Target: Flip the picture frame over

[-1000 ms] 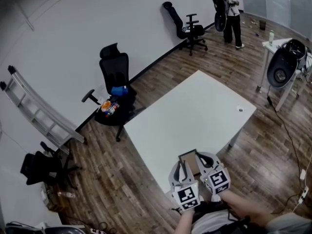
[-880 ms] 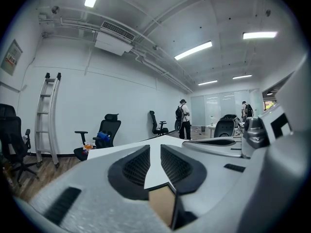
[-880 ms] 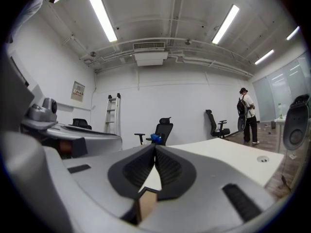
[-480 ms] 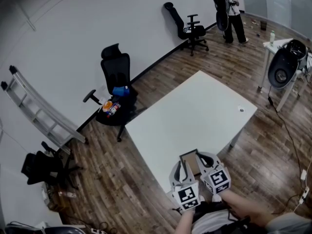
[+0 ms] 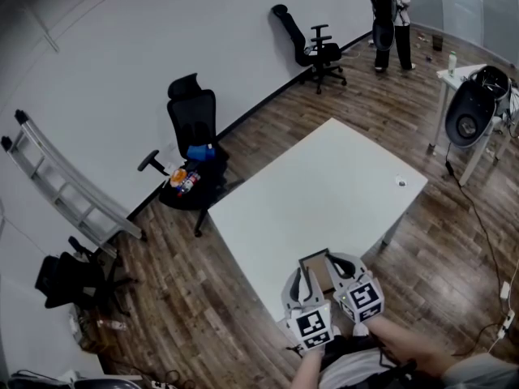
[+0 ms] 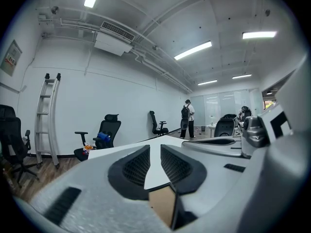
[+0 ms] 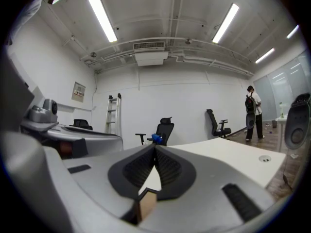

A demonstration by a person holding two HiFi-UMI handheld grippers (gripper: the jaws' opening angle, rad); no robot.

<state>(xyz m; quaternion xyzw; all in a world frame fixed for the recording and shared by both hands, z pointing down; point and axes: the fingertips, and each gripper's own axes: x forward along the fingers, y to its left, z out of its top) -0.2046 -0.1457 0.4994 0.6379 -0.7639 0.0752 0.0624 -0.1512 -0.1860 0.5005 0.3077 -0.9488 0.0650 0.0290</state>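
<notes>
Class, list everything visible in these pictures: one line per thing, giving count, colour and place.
table: 1, white, room centre.
picture frame: 1, dark rim, brown back, table's near edge.
small object: 1, dark, table's right side.
office chairs: 3, black, along the wall.
chair clutter: several, blue and orange, on the middle chair's seat.
ladder: 1, silver, leaning on the wall.
side table: 1, white, far right.
person: 1, dark backpack, far end.
left gripper: 1, grey, closed on the frame.
right gripper: 1, grey, jaws shut, beside the frame.
</notes>
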